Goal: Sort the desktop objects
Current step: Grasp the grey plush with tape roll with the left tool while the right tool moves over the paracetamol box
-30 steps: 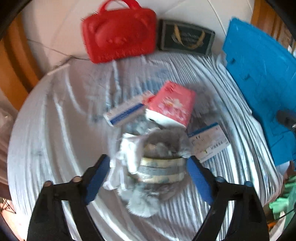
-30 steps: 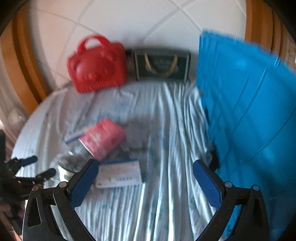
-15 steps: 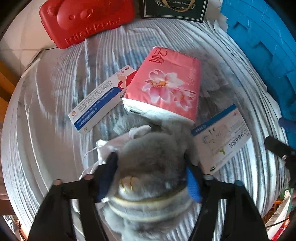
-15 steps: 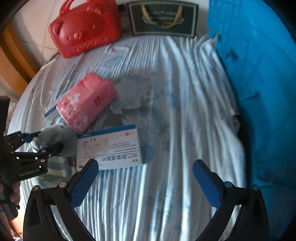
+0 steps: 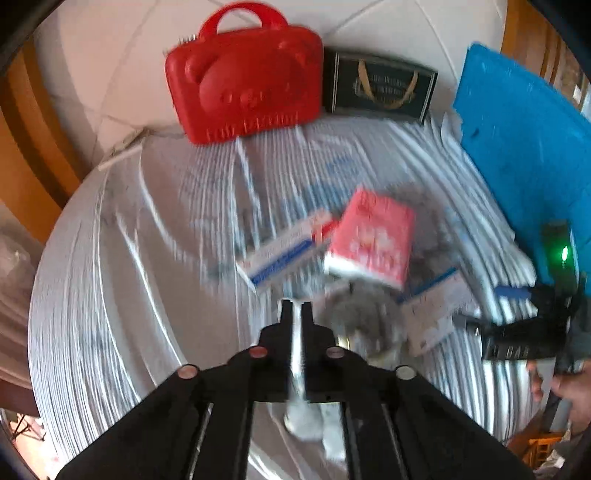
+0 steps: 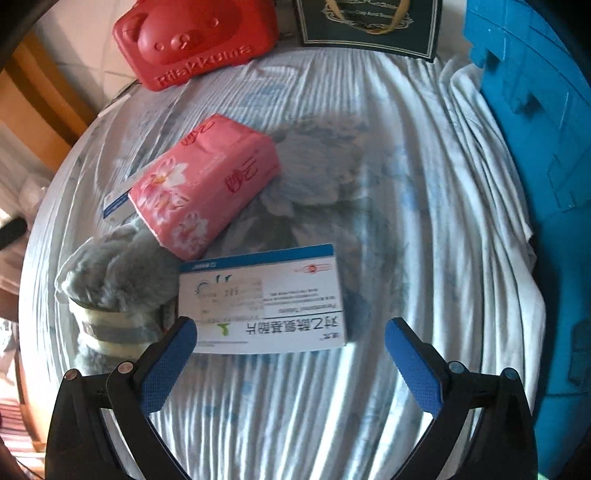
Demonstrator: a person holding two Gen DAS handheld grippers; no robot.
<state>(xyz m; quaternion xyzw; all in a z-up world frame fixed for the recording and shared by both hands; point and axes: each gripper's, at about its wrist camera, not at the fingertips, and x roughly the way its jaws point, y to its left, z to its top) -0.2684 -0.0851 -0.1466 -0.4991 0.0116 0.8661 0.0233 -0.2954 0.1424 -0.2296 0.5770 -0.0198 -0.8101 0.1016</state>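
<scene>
On the round desk (image 6: pixel 369 387) – draped in a rumpled white-blue cloth – open room lies on the near half and toward the right. The far rim is lined by a red case (image 6: pixel 192 40) and a dark bag (image 6: pixel 369 26), and a blue foam mat (image 6: pixel 535 147) walls the right edge.

The case is hard moulded plastic w/ a bear face, lid closed. The bag is flat and glossy w/ gold handles; its contents can't be seen.

Mid-desk cluster:
- A soft pink tissue pack (image 6: pixel 203 184) lies partly over a slim striped box (image 6: pixel 118 199).
- A fuzzy grey plush (image 6: pixel 118 269) touches the pack's near end.
- A white card box (image 6: pixel 258 302) lies flat just beside the plush.

The right hand-held gripper (image 6: pixel 290 328) is spread wide, w/ the white box's near edge between its blue pads. The left hand-held gripper (image 5: pixel 296 306) has its jaws drawn together above the plush – view blurred, so can't tell if it pinches anything.
</scene>
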